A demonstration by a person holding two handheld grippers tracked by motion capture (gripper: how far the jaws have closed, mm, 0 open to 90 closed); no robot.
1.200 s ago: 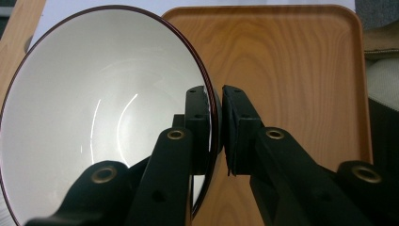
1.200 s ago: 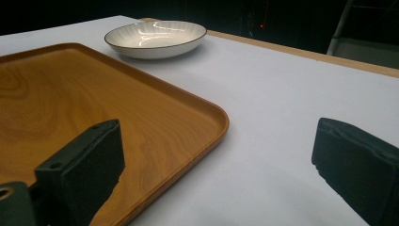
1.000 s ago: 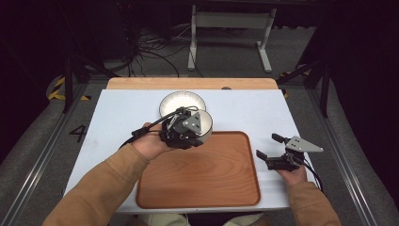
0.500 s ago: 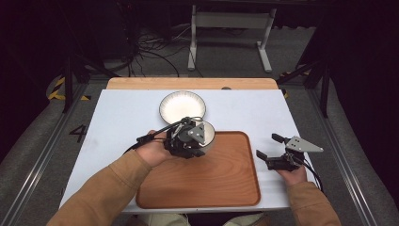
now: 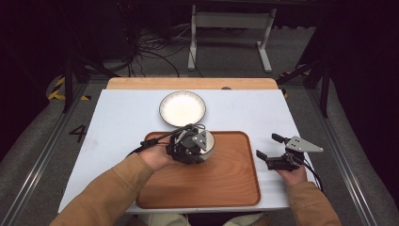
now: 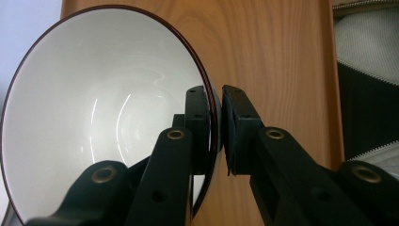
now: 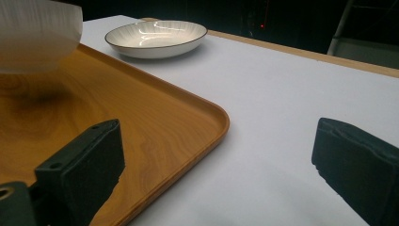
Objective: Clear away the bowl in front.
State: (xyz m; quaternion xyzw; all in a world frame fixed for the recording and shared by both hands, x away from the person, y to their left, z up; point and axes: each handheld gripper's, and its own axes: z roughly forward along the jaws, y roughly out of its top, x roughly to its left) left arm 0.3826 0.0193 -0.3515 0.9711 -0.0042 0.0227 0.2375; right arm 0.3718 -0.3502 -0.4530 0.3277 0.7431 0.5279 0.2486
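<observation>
Lab-like test rig: white table (image 5: 117,141), metal frame (image 5: 230,21), floor cables (image 5: 150,52).

room: dark | floor (image 5: 141,70): grey (cables strewn) | metal stand (image 5: 230,21) behind white table (image 5: 117,113)

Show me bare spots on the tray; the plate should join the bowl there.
The wooden tray is bare across its near half and its right side, between the bowl and the right gripper. Its far-left corner is crowded: the left gripper grips the bowl's rim there. The plate sits on the white table beyond.
</observation>
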